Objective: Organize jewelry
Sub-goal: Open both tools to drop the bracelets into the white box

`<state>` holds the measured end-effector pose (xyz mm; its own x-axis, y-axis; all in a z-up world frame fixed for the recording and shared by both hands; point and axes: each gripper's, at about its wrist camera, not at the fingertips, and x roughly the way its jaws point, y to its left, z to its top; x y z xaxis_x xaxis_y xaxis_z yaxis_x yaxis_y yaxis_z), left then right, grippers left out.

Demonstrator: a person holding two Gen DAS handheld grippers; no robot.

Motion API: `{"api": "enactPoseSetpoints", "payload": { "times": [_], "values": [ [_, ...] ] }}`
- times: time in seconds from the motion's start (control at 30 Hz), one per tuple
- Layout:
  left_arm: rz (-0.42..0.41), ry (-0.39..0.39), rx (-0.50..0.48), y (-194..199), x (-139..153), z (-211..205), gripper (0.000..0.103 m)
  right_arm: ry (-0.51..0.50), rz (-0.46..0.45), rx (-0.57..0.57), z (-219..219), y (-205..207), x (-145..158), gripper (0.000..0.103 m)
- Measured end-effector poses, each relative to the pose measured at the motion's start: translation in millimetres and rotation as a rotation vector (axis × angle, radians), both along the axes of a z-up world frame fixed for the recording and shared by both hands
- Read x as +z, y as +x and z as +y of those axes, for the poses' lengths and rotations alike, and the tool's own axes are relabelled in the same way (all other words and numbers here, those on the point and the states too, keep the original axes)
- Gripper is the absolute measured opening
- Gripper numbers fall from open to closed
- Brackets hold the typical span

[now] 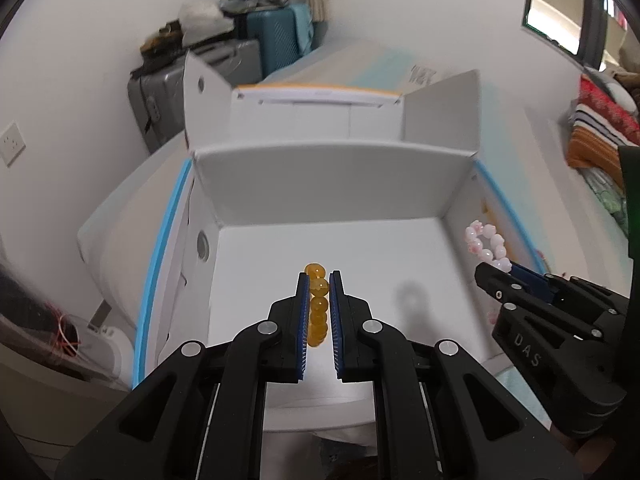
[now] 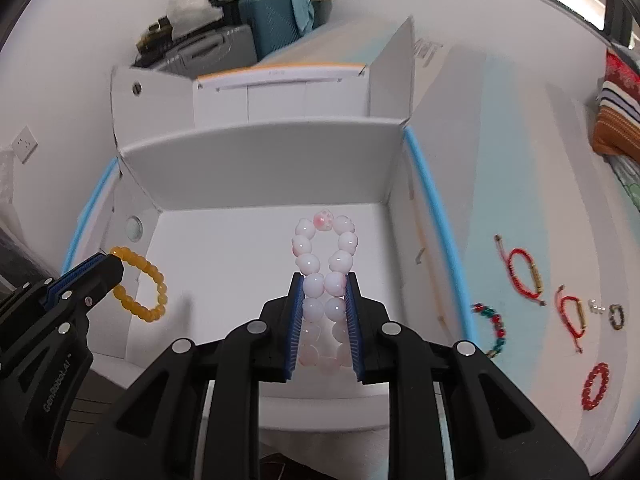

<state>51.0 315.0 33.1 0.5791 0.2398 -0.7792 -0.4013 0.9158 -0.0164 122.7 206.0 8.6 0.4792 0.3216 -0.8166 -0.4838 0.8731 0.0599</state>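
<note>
Left fingers (image 1: 319,280) pinch 1 amber bracelet (image 1: 317,306); right fingers (image 2: 324,280) pinch 1 pink bracelet (image 2: 325,264) over 1 white box (image 2: 264,152).

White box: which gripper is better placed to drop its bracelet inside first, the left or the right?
Either, with no clear edge. The left gripper holds the yellow bracelet and the right gripper holds the pink bracelet, both above the open white box. I would release both.
</note>
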Motion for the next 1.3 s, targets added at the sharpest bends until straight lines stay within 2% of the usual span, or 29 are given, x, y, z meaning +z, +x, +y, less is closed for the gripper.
{"api": "enactPoseSetpoints", "payload": {
  "times": [0.13,0.4,0.57,0.6,0.63,0.67,0.73,0.77,0.8,0.87,0.93,1.0,1.13,1.3],
  "values": [
    [0.025,-0.015,0.005,5,-16,10,0.009,-0.022,0.026,0.004,11,5,-17,0.019],
    [0.045,-0.035,0.014,11,-31,19,0.009,-0.041,0.047,0.005,17,13,-31,0.020],
    [0.043,-0.053,0.034,6,-30,22,0.014,-0.033,0.049,0.007,18,12,-29,0.038],
    [0.042,-0.050,0.035,5,-30,21,0.022,-0.033,0.043,0.007,17,11,-27,0.040],
    [0.039,-0.051,0.042,5,-29,20,0.034,-0.031,0.040,0.006,15,10,-25,0.049],
    [0.032,-0.052,0.046,3,-27,19,0.040,-0.022,0.035,0.004,12,9,-22,0.058],
    [0.015,-0.028,0.047,-2,-22,14,0.054,-0.024,0.003,-0.016,5,5,-14,0.070],
    [0.009,-0.018,0.047,-4,-20,12,0.059,-0.028,-0.019,-0.027,2,4,-10,0.075],
    [0.003,-0.012,0.048,-5,-17,10,0.068,-0.027,-0.030,-0.033,-1,3,-7,0.076],
    [-0.011,0.000,0.040,-8,-12,4,0.072,-0.014,-0.047,-0.044,-12,1,3,0.082],
    [-0.029,0.002,0.036,-11,-6,-3,0.083,-0.002,-0.066,-0.060,-21,-1,11,0.087],
    [-0.048,0.002,0.025,-15,-1,-10,0.086,0.006,-0.087,-0.078,-30,-2,18,0.090],
    [-0.068,0.027,-0.008,-16,7,-33,0.092,0.038,-0.117,-0.116,-61,-6,32,0.094],
    [-0.097,0.030,-0.047,-13,13,-61,0.094,0.050,-0.168,-0.165,-97,-11,44,0.094]
  ]
}}
